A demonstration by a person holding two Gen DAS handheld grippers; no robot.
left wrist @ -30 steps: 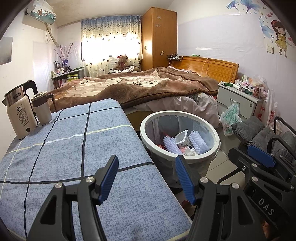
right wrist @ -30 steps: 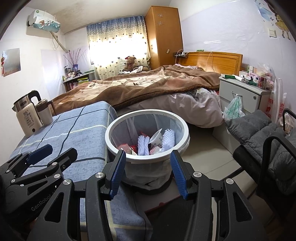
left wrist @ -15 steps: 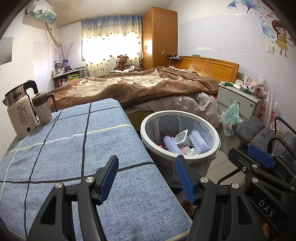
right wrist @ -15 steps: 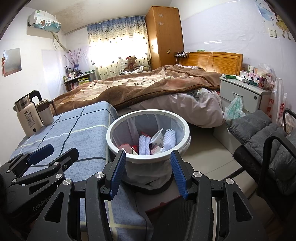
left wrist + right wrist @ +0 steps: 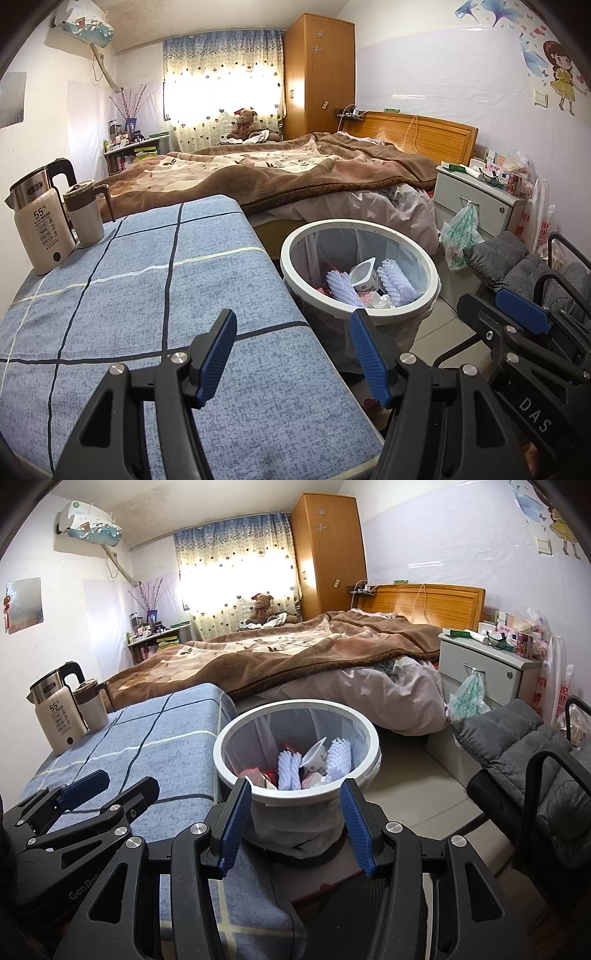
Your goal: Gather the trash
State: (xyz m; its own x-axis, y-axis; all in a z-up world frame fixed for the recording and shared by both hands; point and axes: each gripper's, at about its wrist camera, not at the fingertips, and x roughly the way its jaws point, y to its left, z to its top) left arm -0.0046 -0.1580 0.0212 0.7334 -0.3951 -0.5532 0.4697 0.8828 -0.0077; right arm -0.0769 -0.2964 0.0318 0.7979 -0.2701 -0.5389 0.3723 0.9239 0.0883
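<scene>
Bedroom clutter fills the background: a bed (image 5: 295, 173) under a brown blanket, a wooden wardrobe (image 5: 317, 74) and a curtained window. At 9 o'clock in both wrist views a kettle (image 5: 40, 221) and a mug (image 5: 85, 214) stand touching on the bench (image 5: 147, 295), which wears a blue checked cloth.

Low in the left wrist view, the left gripper (image 5: 293, 354) hangs over the bench's near right corner, its fingers (image 5: 218, 354) spread wide and gripping nothing. The trash bin (image 5: 295, 273), white-rimmed and lined with a bag, stands on the floor just beside the bench, at 1 o'clock from those fingers and apart from them.

Inside the bin lie two white foam nets (image 5: 395, 280), a small white cup (image 5: 364, 275) between them, and red wrappers.

In the right wrist view the right gripper (image 5: 295, 821) sits directly before the bin at 12 o'clock, its blue fingers (image 5: 356, 827) parted and bare, their tips overlapping the near rim in the picture; whether they touch it cannot be told.
</scene>
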